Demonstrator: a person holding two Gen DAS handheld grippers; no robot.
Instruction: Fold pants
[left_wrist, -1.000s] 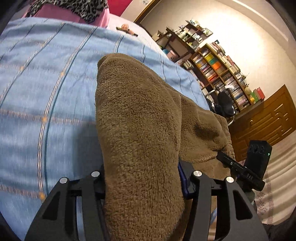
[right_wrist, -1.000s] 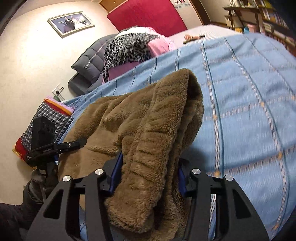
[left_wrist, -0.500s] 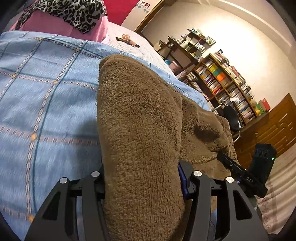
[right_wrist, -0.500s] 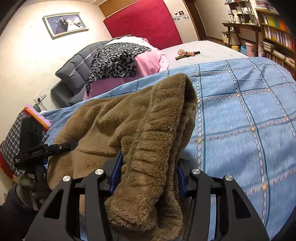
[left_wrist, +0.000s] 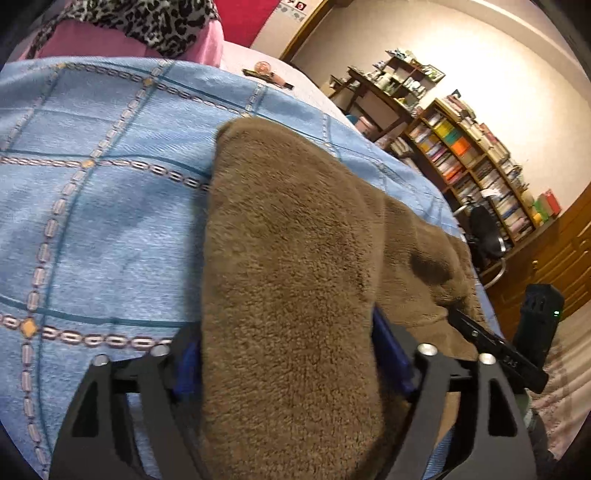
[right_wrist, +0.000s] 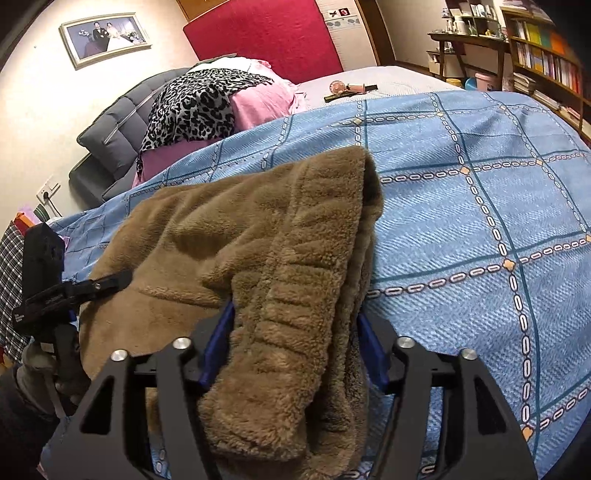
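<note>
Brown fleece pants (left_wrist: 295, 258) lie on a blue checked bedspread (left_wrist: 92, 206). My left gripper (left_wrist: 288, 354) is shut on one end of the pants; the fabric bulges up between its blue pads and hides the fingertips. My right gripper (right_wrist: 295, 339) is shut on the ribbed waistband end of the pants (right_wrist: 288, 280), which drapes over its jaws. The cloth between the two grippers hangs slack over the bedspread (right_wrist: 480, 229). The right gripper shows at the right in the left wrist view (left_wrist: 495, 347); the left gripper shows at the left in the right wrist view (right_wrist: 70, 288).
Pink bedding with a leopard-print cloth (right_wrist: 207, 99) lies at the head of the bed by a red headboard (right_wrist: 266, 33). Small items (right_wrist: 347, 88) lie on the far mattress. Bookshelves (left_wrist: 476, 166) and a wooden cabinet (left_wrist: 554, 258) stand on the right side.
Both grippers have lifted and carried the pants towards the head of the bed; more of the bedspread and room shows ahead. The grips have not changed.
</note>
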